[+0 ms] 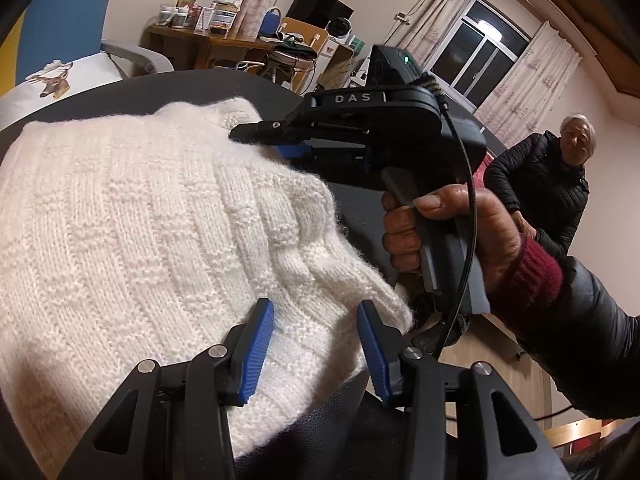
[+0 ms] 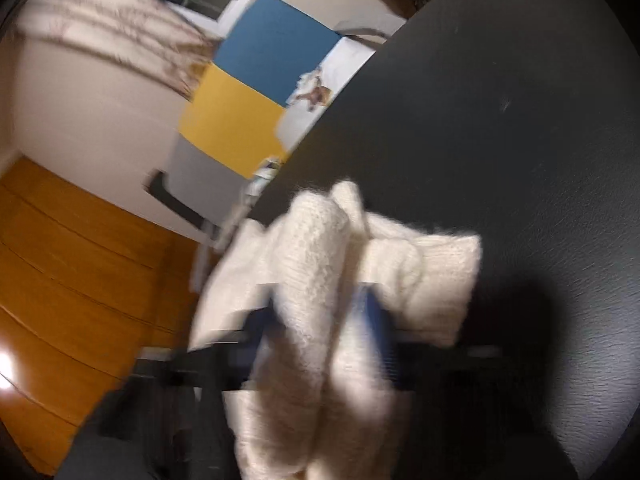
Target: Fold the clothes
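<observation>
On the dark round table [image 1: 60, 108], which fills most of both views, a white knitted sweater [image 1: 120, 240] is spread, its ribbed hem lying toward the table's near edge in the left wrist view. Behind the table, a bed with a blue, yellow and grey headboard [image 2: 256, 80] and a white pillow printed with a deer [image 1: 56, 80] is seen, and farther back a cluttered wooden desk [image 1: 224, 40] and a curtained window [image 1: 488, 48]. At the right of the left wrist view, a seated person in a dark padded jacket [image 1: 548, 184] is visible. The right gripper [image 1: 256, 132] is held by a hand [image 1: 448, 240] with a dark red cuff, and its fingers are brought together on a fold of the sweater at its far edge; in the blurred right wrist view the knit is seen bunched between the blue pads [image 2: 376, 320]. The left gripper [image 1: 316, 352] is held just over the hem with its jaws apart, and the knit is seen between the blue pads [image 1: 260, 352] without being pressed.
</observation>
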The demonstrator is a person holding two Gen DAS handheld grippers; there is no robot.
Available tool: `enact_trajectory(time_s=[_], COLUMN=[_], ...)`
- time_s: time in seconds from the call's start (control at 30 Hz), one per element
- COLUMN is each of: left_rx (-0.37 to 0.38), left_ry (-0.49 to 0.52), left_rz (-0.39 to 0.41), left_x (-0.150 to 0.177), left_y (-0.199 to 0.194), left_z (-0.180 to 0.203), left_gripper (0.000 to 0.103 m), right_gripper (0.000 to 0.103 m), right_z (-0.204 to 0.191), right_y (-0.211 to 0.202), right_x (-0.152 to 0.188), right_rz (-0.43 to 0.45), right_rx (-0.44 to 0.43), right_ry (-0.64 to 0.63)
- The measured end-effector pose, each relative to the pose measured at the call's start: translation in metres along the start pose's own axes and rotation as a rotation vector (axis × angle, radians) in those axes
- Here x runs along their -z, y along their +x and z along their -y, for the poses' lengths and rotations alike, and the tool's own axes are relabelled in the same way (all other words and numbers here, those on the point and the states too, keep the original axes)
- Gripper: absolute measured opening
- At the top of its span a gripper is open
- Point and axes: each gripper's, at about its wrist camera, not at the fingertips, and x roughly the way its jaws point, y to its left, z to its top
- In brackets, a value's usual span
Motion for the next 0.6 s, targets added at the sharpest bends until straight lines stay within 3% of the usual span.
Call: enact_trajectory(time_s=[0.13,0.27,0.33,0.47,0.6], left_rx=[-0.012,0.012,-0.015,-0.074,-0.124], left_ry=[-0.003,0.01,0.018,-0.023,0.021], left_rz=[0.029,0.146,0.179,0.133,0.004], left_x=[-0.004,-0.012,-0.015,-0.015,-0.011], left_y=[-0.015,-0.048,-0.056,-0.046,-0.013], left_z=[0.004,0.01,0.008,-0.005,-0.004], left_gripper=[0.044,0.044,0.044,0.044,0.044], right_gripper=[0.015,0.014,0.014,0.014,0.014], right_z=[-0.038,-0.079,-0.097,-0.054,0.022], right_y=[-0.004,-0.036,-0.052,-0.043,-0.016], right_x=[-0.003,-0.007,-0.008,0.001,0.017], right_rz=[-0.002,0.074,0.115,0.072,0.038], right_rx=[0.117,0.105,0.097,0.192,0.126], right_ry=[-0.152,-0.3,-0.367,-0.304,-0.105])
